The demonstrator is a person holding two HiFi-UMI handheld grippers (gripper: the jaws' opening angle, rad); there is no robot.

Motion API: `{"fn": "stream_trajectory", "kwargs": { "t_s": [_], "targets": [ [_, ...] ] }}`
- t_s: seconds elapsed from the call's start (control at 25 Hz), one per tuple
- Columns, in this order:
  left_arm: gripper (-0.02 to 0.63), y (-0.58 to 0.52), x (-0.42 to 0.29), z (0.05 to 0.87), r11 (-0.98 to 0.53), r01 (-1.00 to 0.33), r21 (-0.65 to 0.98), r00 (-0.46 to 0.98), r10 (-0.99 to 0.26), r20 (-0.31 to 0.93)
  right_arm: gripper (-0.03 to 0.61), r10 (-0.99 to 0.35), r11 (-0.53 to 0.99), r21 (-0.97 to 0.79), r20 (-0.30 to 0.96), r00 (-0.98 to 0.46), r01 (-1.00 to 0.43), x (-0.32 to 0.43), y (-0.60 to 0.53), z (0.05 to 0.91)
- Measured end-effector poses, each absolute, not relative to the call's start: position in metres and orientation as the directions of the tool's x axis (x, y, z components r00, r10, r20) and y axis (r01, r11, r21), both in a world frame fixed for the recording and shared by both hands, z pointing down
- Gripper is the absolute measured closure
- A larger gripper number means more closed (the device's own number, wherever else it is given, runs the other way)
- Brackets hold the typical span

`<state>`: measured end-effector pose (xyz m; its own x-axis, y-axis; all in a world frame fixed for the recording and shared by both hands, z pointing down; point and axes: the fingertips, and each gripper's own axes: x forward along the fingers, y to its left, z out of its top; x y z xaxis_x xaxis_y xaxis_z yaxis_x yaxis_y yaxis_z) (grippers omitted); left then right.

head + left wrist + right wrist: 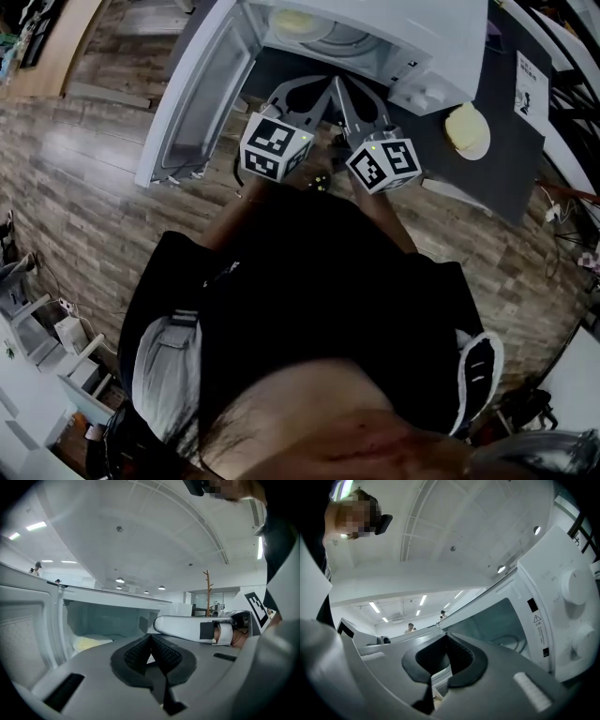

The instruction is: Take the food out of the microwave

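Though pressed together pad to pad, clamping nothing: left gripper (151, 638) and right gripper (446, 640), both empty. Held side by side, tips nearly meeting, just before the open mouth of the white microwave oven (412, 47). Door (192, 94) swung wide to the left. Pale yellow flat food (91, 642) lying inside, toward the cavity's left, untouched. Second pale round piece (466, 129) out on dark grey table (506, 178), right of oven.

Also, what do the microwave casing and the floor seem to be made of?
The microwave casing looks like white painted metal or plastic, smooth and slightly glossy; I cannot tell which. The floor looks like wood or wood-look planks, matt brown, with grain and staggered joints.
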<state>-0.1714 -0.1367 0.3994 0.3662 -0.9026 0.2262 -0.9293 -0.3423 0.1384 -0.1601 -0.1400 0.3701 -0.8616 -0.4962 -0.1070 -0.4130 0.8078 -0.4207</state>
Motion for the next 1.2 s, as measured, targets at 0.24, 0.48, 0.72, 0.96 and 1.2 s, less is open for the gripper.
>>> {"fn": "stream_trajectory", "kwargs": {
  "t_s": [0.24, 0.48, 0.72, 0.96, 1.2],
  "targets": [
    [0.607, -0.142, -0.162, 0.403, -0.367, -0.919, 0.141, 0.390, -0.898, 0.205, 0.577, -0.532, 0.785, -0.428, -0.094, -0.841, -0.449, -0.149, -0.147, 0.375],
    [0.607, -0.146, -0.160, 0.409, -0.365, -0.918, 0.156, 0.391, -0.899, 0.198, 0.578, -0.533, 0.777, -0.429, -0.059, -0.844, -0.461, -0.142, -0.152, 0.384],
    [0.607, -0.152, -0.158, 0.405, -0.369, -0.918, 0.147, 0.393, -0.897, 0.201, 0.578, -0.537, 0.775, -0.438, -0.076, -0.840, -0.455, -0.138, -0.155, 0.381],
    [0.607, -0.154, -0.154, 0.404, -0.377, -0.913, 0.156, 0.404, -0.890, 0.210, 0.578, -0.560, 0.762, -0.430, -0.063, -0.826, -0.484, -0.133, -0.160, 0.384],
    [0.607, -0.153, -0.157, 0.403, -0.368, -0.916, 0.158, 0.393, -0.901, 0.183, 0.577, -0.549, 0.767, -0.430, -0.054, -0.834, -0.477, -0.135, -0.157, 0.387]
  ]
}}
